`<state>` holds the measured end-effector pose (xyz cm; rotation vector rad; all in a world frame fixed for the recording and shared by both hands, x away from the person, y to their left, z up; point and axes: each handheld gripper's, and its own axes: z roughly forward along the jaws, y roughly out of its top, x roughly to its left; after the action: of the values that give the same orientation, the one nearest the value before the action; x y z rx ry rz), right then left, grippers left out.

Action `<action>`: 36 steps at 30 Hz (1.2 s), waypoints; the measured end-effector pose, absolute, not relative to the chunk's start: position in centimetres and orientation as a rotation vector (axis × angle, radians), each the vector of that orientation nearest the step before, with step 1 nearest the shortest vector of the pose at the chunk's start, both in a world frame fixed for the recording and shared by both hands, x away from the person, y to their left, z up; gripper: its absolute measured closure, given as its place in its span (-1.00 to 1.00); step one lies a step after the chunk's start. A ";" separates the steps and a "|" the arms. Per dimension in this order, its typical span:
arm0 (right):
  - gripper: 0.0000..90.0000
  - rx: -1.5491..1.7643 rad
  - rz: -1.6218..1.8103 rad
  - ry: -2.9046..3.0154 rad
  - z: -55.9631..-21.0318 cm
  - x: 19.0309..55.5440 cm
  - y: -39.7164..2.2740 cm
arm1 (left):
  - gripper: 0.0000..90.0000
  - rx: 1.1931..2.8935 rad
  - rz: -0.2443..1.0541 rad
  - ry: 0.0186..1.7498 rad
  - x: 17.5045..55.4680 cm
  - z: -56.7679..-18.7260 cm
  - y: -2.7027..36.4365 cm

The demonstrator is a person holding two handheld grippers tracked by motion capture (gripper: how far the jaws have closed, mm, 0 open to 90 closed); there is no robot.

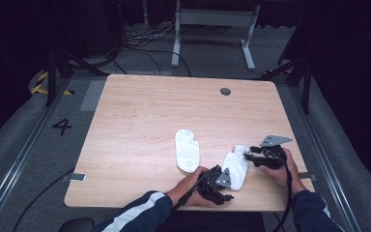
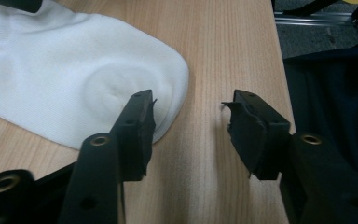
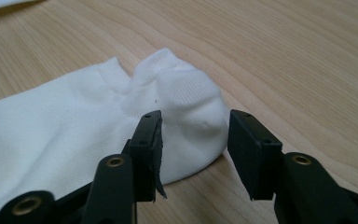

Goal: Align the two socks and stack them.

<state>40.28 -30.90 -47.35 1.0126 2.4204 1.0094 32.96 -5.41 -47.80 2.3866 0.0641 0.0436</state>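
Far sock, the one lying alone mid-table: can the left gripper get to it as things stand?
Probably yes. The left gripper sits open at the toe of the near sock, holding nothing, and the far sock lies flat just beyond it on bare table, nothing between them.

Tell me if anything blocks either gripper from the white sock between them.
Nothing visible does. The left gripper sits at the toe of the white fabric sock, the right gripper at its cuff end, jaws open.

The near sock (image 1: 236, 169) is partly hidden under the left hand-held gripper (image 1: 221, 180); beside it, the person's forearms are cut off.
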 end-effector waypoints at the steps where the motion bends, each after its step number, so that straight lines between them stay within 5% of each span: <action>1: 0.23 1.022 1.007 2.423 -47.4 40.3 -30.9 | 0.21 2.386 0.042 0.069 33.0 -47.8 -5.4; 10: 0.41 1.019 1.002 2.467 -47.4 39.8 -30.9 | 0.48 2.436 0.045 0.057 33.5 -47.2 -3.2; 15: 0.86 0.949 1.011 2.502 -47.3 38.4 -30.4 | 0.61 2.467 0.070 0.022 33.1 -46.9 -1.8; 17: 0.78 0.939 0.998 2.502 -47.2 38.1 -30.3 | 0.53 2.463 0.089 0.020 32.9 -46.9 -1.7; 19: 0.35 0.958 0.975 2.478 -46.9 37.8 -30.3 | 0.38 2.458 0.098 0.025 32.7 -46.8 -1.9; 21: 0.28 0.977 0.946 2.443 -46.7 37.7 -30.7 | 0.23 2.445 0.107 0.034 32.5 -46.8 -2.2; 29: 0.60 0.896 1.053 2.447 -46.3 37.2 -31.4 | 0.07 2.381 0.129 0.009 32.0 -46.3 -3.7; 36: 0.39 0.866 1.027 2.488 -47.0 37.7 -31.1 | 0.41 2.393 0.089 0.045 32.8 -47.6 -3.7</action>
<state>37.69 -31.09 -47.00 0.8664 2.4877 1.0272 32.77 -3.68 -47.56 2.3930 0.0453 0.0886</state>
